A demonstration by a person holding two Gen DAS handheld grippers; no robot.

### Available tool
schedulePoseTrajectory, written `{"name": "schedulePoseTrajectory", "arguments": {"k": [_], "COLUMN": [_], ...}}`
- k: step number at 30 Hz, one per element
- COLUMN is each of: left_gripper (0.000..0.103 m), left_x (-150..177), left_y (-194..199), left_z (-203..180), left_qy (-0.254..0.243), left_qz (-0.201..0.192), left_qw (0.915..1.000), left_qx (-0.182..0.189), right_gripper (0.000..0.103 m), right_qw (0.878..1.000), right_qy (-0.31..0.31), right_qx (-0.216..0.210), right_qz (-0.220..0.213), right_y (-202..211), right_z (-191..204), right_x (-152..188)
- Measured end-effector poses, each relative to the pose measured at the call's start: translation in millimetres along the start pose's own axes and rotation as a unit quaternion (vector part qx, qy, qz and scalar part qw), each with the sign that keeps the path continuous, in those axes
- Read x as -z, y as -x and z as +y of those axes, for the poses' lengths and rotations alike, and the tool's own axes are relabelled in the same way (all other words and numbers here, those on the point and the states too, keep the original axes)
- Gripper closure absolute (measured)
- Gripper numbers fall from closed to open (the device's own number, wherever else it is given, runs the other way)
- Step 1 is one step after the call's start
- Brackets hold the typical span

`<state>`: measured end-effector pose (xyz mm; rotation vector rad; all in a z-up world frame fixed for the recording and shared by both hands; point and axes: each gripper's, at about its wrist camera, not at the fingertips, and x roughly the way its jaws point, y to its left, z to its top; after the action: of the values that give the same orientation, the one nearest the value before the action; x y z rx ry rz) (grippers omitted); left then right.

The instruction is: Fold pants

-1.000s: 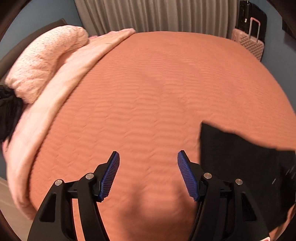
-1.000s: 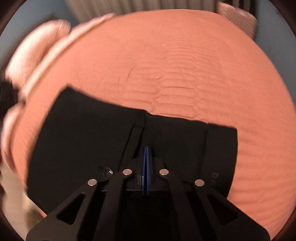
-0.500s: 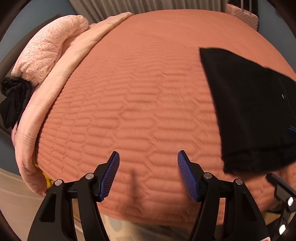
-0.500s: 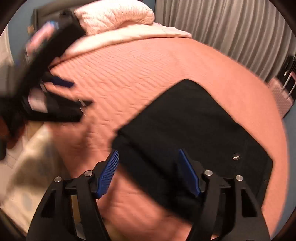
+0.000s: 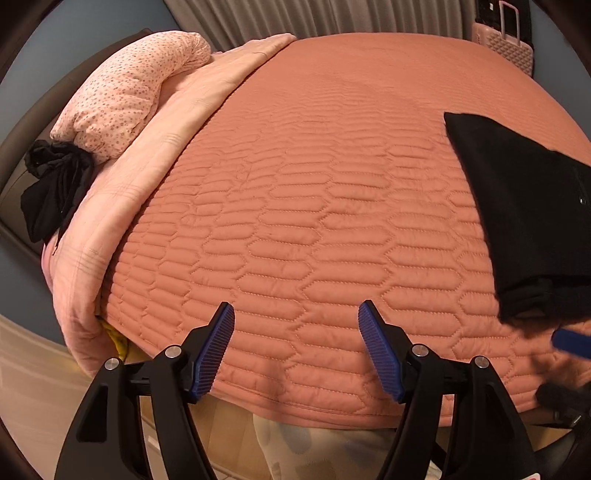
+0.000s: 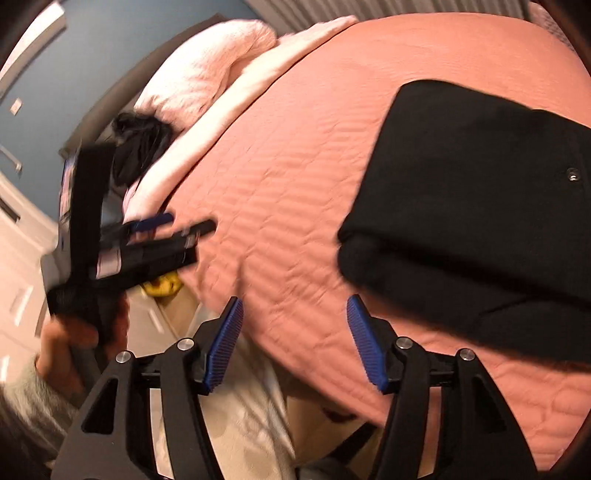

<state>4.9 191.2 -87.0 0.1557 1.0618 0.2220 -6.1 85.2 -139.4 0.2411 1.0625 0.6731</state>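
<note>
One folded pair of black pants point(image 5: 524, 218) lies on the right of one quilted bed point(image 5: 314, 184). Two grippers: left gripper point(image 5: 296, 350), right gripper point(image 6: 294, 341). One speckled pillow point(image 5: 129, 92) sits far left, one black cloth bundle point(image 5: 55, 188) beside it. One pink suitcase point(image 5: 506, 44) stands far right. One curtain point(image 5: 314, 16).

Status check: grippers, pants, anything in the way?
Left gripper and right gripper open, empty. Black pants folded on the bedspread, untouched. Nothing in the way.
</note>
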Motion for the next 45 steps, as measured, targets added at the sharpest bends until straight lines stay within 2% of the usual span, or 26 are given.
{"name": "schedulePoseTrajectory", "arguments": {"k": [4,7,8,10,12,14,16,20,22,23,24,27,29,31,32,33,34,35,36,37,38,40,41,42,43,45], "left_gripper": [0.035,0.035,0.035,0.035,0.034,0.033,0.033,0.033,0.033,0.033,0.033,0.028,0.028,0.028,0.028,0.027,0.024,0.011,0.006,0.006,0.006,0.006,0.006,0.006,0.006,0.006], "left_x": [-4,-6,-6,-8,-9,-11,-14,-31,-44,-53,-60,-73,-74,-69,-64,-58,-53,-49,-49,-51,-54,-57,-58,-58,-59,-61], "left_y": [0,4,5,9,11,9,6,14,20,23,28,37,35,27,13,-5,-22,-30,-33,-36,-39,-40,-37,-34,-32,-25], "left_z": [4,5,5,9,14,20,23,22,14,5,-7,-54,-95,-131,-148,-163,-171,-169,-163,-160,-158,-161,-165,-170,-175,-184], "left_qy": [0.014,0.016,0.017,0.017,0.02,0.025,0.026,0.023,0.019,0.015,0.01,-0.02,-0.046,-0.064,-0.073,-0.086,-0.09,-0.071,-0.046,-0.034,-0.025,-0.024,-0.034,-0.046,-0.058,-0.082], "left_qz": [-0.002,-0.006,-0.008,-0.015,-0.018,-0.016,-0.013,-0.029,-0.037,-0.041,-0.048,-0.058,-0.052,-0.045,-0.024,0.008,0.026,0.024,0.028,0.041,0.056,0.063,0.059,0.054,0.049,0.039], "left_qw": [0.9997,0.9994,0.9993,0.9994,0.9993,0.9993,0.9994,0.9989,0.9978,0.9967,0.9948,0.9881,0.9846,0.9783,0.9781,0.9797,0.9811,0.9815,0.9833,0.9822,0.9801,0.9804,0.9824,0.9843,0.9859,0.9883], "left_qx": [0.017,0.03,0.031,0.027,0.024,0.021,0.021,0.029,0.051,0.069,0.089,0.141,0.161,0.192,0.193,0.181,0.17,0.176,0.174,0.18,0.189,0.185,0.174,0.161,0.149,0.123], "right_gripper": [0.046,0.045,0.045,0.045,0.044,0.038,0.038,0.041,0.041,0.041,0.041,0.04,0.04,0.041,0.053,0.07,0.083,0.087,0.083,0.082,0.083,0.083,0.088,0.098,0.101,0.097], "right_qw": [0.999,0.997,0.997,0.995,0.996,0.993,0.99,0.997,0.997,0.996,0.996,0.986,0.978,0.971,0.971,0.968,0.965,0.962,0.957,0.957,0.962,0.968,0.97,0.97,0.967,0.96], "right_qy": [-0.017,-0.012,0.01,0.009,0.028,0.093,0.111,0.079,0.061,0.035,0.017,-0.048,-0.082,-0.109,-0.117,-0.126,-0.144,-0.18,-0.205,-0.207,-0.179,-0.12,-0.112,-0.127,-0.153,-0.186], "right_qx": [0.038,0.05,0.052,0.046,0.053,0.07,0.074,-0.015,-0.033,-0.027,-0.014,0.085,0.128,0.187,0.189,0.18,0.187,0.175,0.164,0.152,0.153,0.202,0.202,0.19,0.186,0.185], "right_qz": [-0.035,-0.051,-0.063,-0.09,-0.07,-0.034,-0.039,0.009,-0.027,-0.071,-0.092,-0.136,-0.142,-0.106,-0.091,-0.118,-0.114,-0.11,-0.123,-0.137,-0.136,-0.089,-0.072,-0.087,-0.087,-0.097], "right_y": [-25,-36,-32,-31,-51,-82,-78,-41,-2,29,44,79,86,78,71,80,85,93,101,107,107,91,82,87,93,103], "right_z": [-9,-1,8,11,14,17,21,18,11,-2,-12,-66,-102,-145,-170,-180,-185,-191,-190,-186,-179,-180,-191,-198,-203,-197], "right_x": [-17,-22,-25,-31,-36,-28,-24,-22,-20,-24,-27,-42,-39,-28,-17,-11,-12,-16,-19,-22,-27,-29,-23,-20,-22,-28]}}
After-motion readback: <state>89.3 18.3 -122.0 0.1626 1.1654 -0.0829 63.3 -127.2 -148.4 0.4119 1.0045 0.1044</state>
